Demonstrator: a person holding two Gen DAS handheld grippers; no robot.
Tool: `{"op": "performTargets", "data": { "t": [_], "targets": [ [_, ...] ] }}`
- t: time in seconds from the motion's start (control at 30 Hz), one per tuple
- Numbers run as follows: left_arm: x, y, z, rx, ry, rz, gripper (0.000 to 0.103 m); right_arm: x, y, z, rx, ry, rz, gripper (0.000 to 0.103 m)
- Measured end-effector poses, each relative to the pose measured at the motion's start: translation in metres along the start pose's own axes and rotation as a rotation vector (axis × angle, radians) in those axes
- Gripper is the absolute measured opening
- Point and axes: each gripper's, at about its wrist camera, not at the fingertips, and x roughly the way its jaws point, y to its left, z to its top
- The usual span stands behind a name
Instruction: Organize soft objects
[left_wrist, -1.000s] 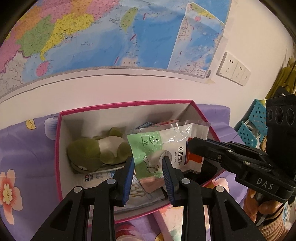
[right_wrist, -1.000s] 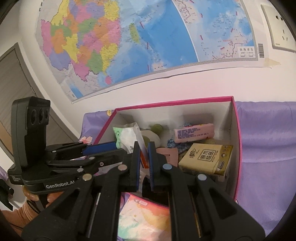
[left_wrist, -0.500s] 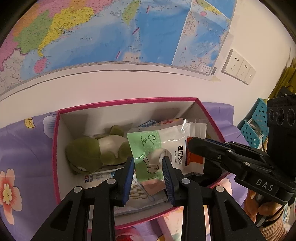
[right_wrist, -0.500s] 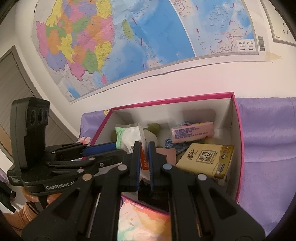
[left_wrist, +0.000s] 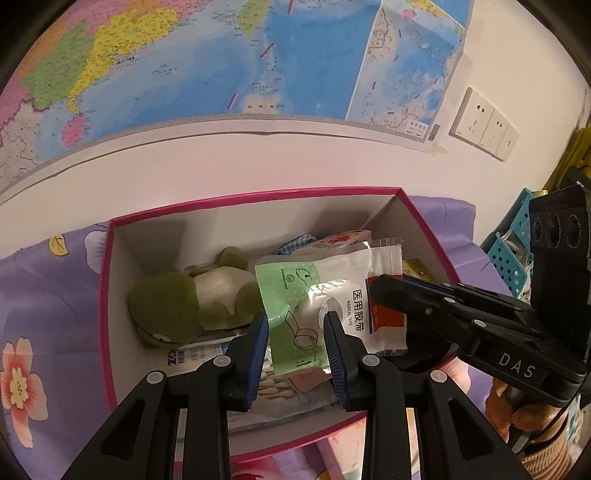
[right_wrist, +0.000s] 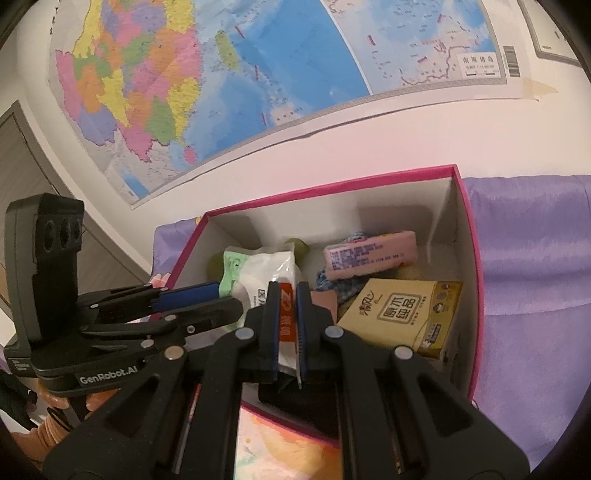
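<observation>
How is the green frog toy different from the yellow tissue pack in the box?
The green frog toy is fuzzy and rounded; the yellow tissue pack is smooth and blocky, with printed writing. The frog toy lies at the left end of the pink box; the tissue pack lies at the right end, near the wall. The medical tape bag covers part of the frog toy; the tissue pack shows almost whole. Both lie inside the same box, and neither is held.

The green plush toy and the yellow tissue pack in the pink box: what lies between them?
In the right wrist view, the held medical tape bag hangs between the green plush toy and the yellow tissue pack.
</observation>
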Motion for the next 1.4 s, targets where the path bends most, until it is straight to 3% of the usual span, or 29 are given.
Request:
{"op": "performTargets", "data": {
  "t": [0.23,0.3,0.33,0.4,0.47,0.53,0.8,0.87,1.0,1.4],
  "targets": [
    [0.002,-0.002,0.000,0.008,0.004,0.013,0.031,0.003,-0.007,-0.002,0.025,0.009,-0.039,0.011],
    [0.001,-0.003,0.000,0.016,-0.009,0.018,0.034,0.002,-0.008,-0.003,0.030,0.012,-0.057,0.017],
    [0.000,-0.004,-0.001,0.018,-0.013,0.021,0.040,0.000,-0.008,-0.003,0.031,0.006,-0.064,0.020],
    [-0.005,-0.004,-0.003,0.017,-0.035,0.026,0.049,-0.005,-0.009,-0.005,0.034,-0.011,-0.079,0.040],
    [-0.012,-0.003,-0.007,0.020,-0.065,0.024,0.053,-0.012,-0.007,-0.007,0.024,-0.026,-0.084,0.041],
    [-0.022,-0.003,-0.012,0.023,-0.102,0.015,0.065,-0.023,-0.003,-0.012,0.006,-0.043,-0.091,0.044],
    [-0.076,-0.003,-0.059,0.046,-0.281,0.015,0.101,-0.080,0.044,-0.056,-0.196,-0.141,-0.145,0.079],
    [-0.091,-0.004,-0.080,0.044,-0.323,0.029,0.103,-0.092,0.057,-0.075,-0.256,-0.166,-0.168,0.086],
    [-0.100,-0.003,-0.111,0.002,-0.317,0.076,0.103,-0.105,0.069,-0.108,-0.290,-0.189,-0.213,0.099],
    [-0.110,-0.013,-0.169,-0.044,-0.300,0.187,0.103,-0.098,0.076,-0.162,-0.244,-0.121,-0.254,0.099]
  ]
}}
